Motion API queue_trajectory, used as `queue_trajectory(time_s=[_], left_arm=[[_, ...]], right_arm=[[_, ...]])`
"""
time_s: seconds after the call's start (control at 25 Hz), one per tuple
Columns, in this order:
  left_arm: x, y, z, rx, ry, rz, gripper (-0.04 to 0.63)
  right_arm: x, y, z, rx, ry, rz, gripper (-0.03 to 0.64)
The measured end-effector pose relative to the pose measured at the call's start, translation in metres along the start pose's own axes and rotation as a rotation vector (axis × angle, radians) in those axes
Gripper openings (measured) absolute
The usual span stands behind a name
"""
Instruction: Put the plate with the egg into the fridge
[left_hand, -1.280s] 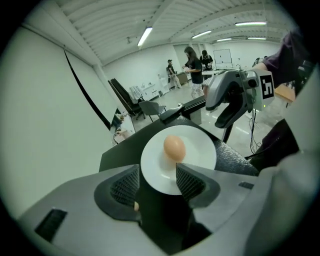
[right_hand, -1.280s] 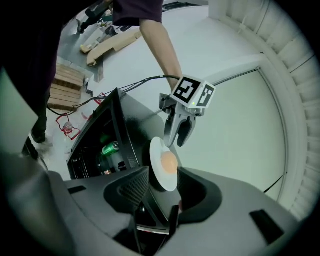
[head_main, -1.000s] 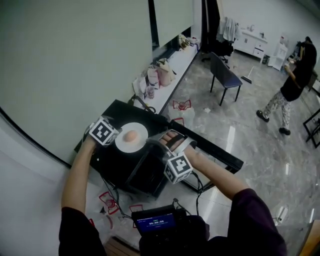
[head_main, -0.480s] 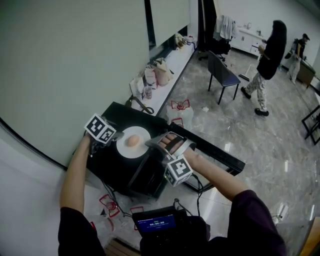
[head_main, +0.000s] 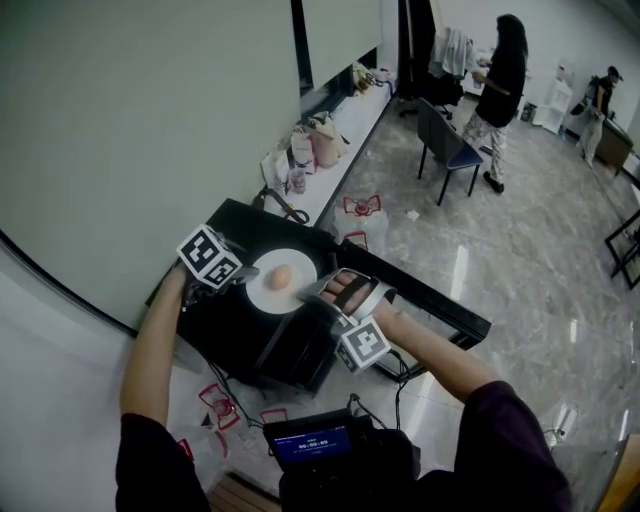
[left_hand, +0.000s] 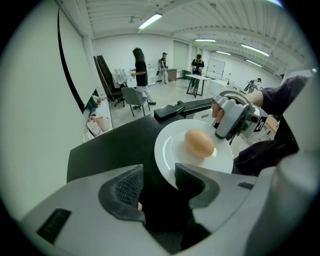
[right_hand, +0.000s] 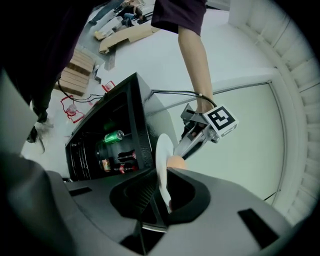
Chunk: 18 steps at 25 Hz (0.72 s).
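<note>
since a second ago the plate (head_main: 300, 262) with the egg (head_main: 280, 277) has shifted away from the left tongs (left_hand: 159, 176) and toward the right tongs (right_hand: 160, 189). the left tongs, then at the plate's rim, now stand clear of it. the jaws of the right tongs have just been closing, with the plate's rim between them. a person (head_main: 500, 80) has walked from the right side of the room to the back.

left tongs: jaws apart, nothing clamped. only the black top of the fridge (head_main: 235, 335) shows between them. the plate's near rim lies just beyond one jaw tip; contact with that tip cannot be told.

right tongs: jaws clamped on the plate's rim, on the side opposite the left tongs. the egg sits on the plate just past these jaws, between the two tongs.

the plate is over the fridge's top, outside the compartment. the compartment stands open beside the right tongs, with a green can (right_hand: 114, 136) inside.

room: grey polished floor (head_main: 520, 280). a dark chair (head_main: 447, 150) and a low white ledge (head_main: 345, 135) carrying bags stand well beyond the tongs. a second person (head_main: 602, 95) is at the far right.
</note>
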<state>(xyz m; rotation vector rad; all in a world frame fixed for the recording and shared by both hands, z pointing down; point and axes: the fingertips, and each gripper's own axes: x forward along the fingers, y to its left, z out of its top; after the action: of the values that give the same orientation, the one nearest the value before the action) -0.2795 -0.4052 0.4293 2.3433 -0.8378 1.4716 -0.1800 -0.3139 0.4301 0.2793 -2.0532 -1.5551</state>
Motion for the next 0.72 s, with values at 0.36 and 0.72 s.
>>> queue_trajectory(time_s=[0.36,0.72], left_arm=[[-0.006,-0.009,0.006,0.044,-0.013,0.091,0.190],[-0.044,-0.035,0.012,0.038,-0.171,0.315,0.102]], right_arm=[[-0.002,0.015,0.004,-0.052,0.027,0.037,0.025],[-0.013,0.014,0.017,-0.131,0.070,-0.035,0.021]])
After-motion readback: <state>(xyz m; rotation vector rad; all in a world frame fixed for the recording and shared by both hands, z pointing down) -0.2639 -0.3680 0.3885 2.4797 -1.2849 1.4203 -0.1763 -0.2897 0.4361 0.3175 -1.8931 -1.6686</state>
